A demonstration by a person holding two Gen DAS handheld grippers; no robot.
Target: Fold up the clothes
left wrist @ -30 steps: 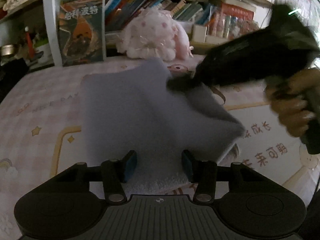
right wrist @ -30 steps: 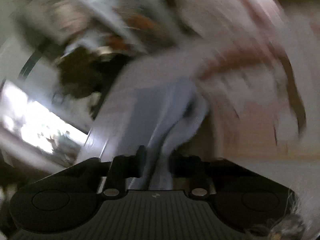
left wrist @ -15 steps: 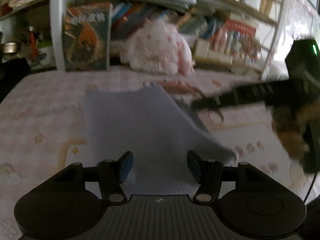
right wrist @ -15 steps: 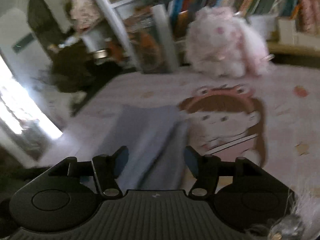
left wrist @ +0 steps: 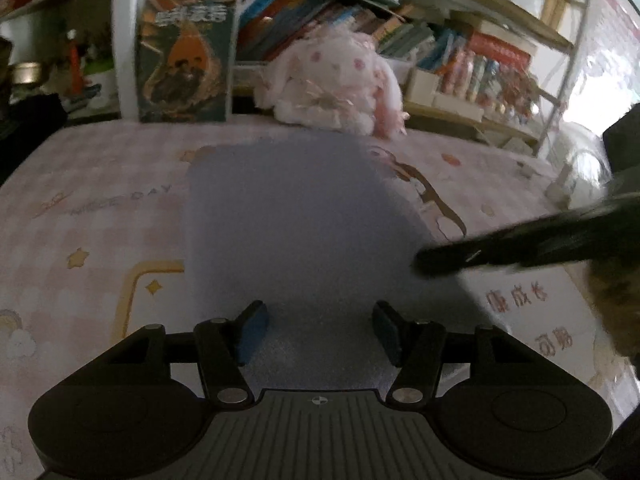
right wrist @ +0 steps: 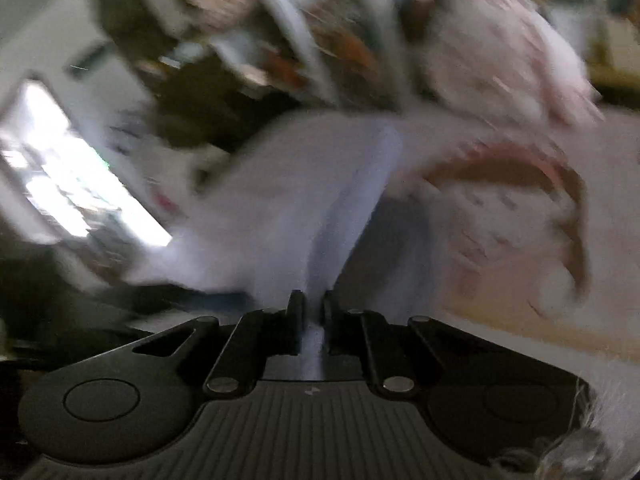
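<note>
A grey-lilac cloth (left wrist: 296,220) lies folded flat on the pink printed bed sheet (left wrist: 80,216). My left gripper (left wrist: 318,330) is open and empty, its blue pads over the cloth's near edge. My right gripper (left wrist: 428,262) comes in from the right in the left wrist view, its tip at the cloth's right edge. In the blurred right wrist view my right gripper (right wrist: 311,318) is shut on a fold of the cloth (right wrist: 304,200), which runs up between the fingers.
A pink plush rabbit (left wrist: 336,84) sits at the far edge of the bed, in front of bookshelves (left wrist: 420,40). A large book (left wrist: 186,60) stands upright at the back left. A bright window (right wrist: 72,184) shows at the left of the right wrist view.
The lifted right side of the cloth now lies flat. My right gripper let go, swung away, then came back lower on the right edge and shut on the cloth again. My left gripper stayed open.
</note>
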